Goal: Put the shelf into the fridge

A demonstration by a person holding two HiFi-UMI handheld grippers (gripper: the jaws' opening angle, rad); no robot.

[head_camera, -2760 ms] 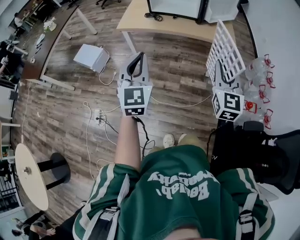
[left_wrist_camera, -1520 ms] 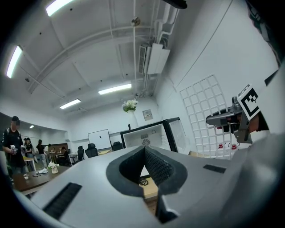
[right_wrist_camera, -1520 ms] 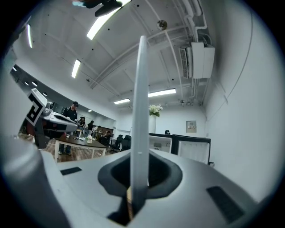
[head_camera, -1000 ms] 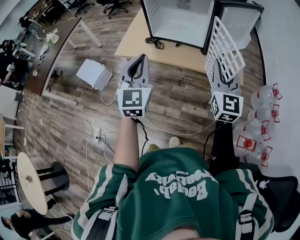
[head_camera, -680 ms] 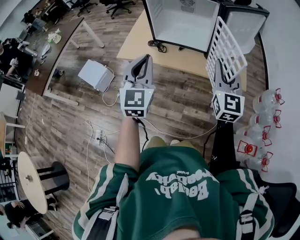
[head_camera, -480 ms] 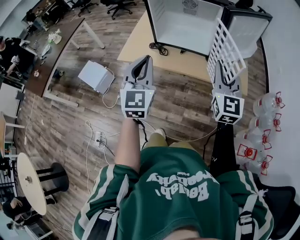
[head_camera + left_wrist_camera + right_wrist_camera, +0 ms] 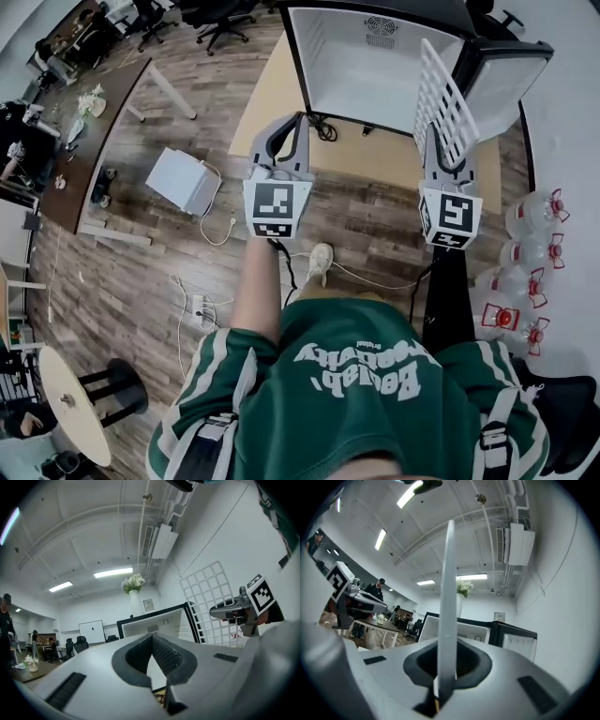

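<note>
The fridge stands open on a light wooden table, its white inside facing me and its door swung out to the right. My right gripper is shut on the lower edge of the white wire shelf, which stands upright in front of the fridge opening. In the right gripper view the shelf shows edge-on, pinched between the pads. My left gripper hovers to the left at the table's front edge, shut and holding nothing. From the left gripper view, the shelf and the right gripper appear at the right.
Several water bottles with red handles stand on the floor at the right. A white box, cables and a power strip lie on the wood floor at the left. A long dark desk runs along the far left.
The person has walked toward the fridge, which now fills the top of the head view. Both grippers came forward with it, and the shelf stays held upright.
</note>
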